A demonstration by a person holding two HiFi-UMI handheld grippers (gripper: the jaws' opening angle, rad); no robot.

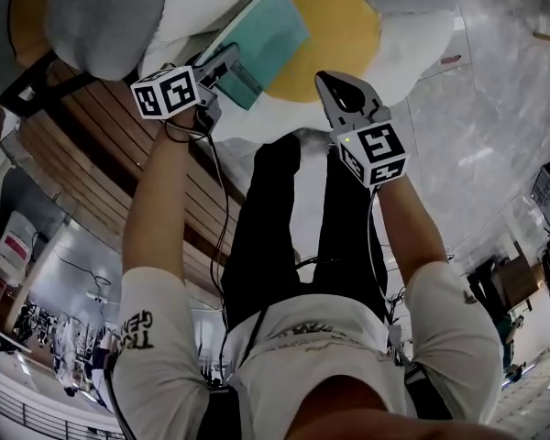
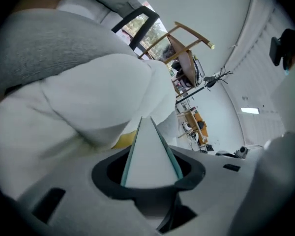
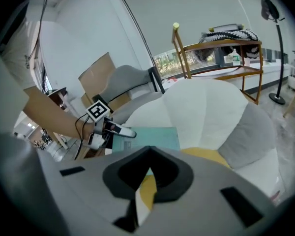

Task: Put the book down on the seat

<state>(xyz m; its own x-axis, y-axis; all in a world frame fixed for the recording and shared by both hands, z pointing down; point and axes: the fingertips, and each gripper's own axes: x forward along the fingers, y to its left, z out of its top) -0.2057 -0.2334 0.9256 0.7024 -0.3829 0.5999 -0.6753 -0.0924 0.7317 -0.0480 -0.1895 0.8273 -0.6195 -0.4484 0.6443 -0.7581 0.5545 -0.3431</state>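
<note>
We hold the teal book (image 1: pixel 261 39) by one edge, clamped in our left tool (image 1: pixel 227 62), over the left side of the white, yellow-centred seat (image 1: pixel 348 26). Our right tool (image 1: pixel 330 85) hovers just right, clenched on nothing.

**A:** First entry, the carrier?

**B:** Seat (image 1: pixel 412 58). Soft, with white lobed padding set round a yellow centre (image 1: pixel 339 26).

**A:** Cushions on it?

**B:** A grey cushion (image 3: pixel 246 132) leans against the white padding on the right side. A second grey cushion (image 1: pixel 101 16) sits on the left side.

**A:** Anything else on it?

**B:** One book (image 1: pixel 261 39), teal. It is spread across the white padding, with one corner at the edge of the yellow centre. Whether it bears on the padding cannot be told.

**A:** And under the seat?

**B:** Floor. Wooden boards (image 1: pixel 92 126) on the person's left, and a pale glossy surface (image 1: pixel 477 126) on the person's right.
</note>
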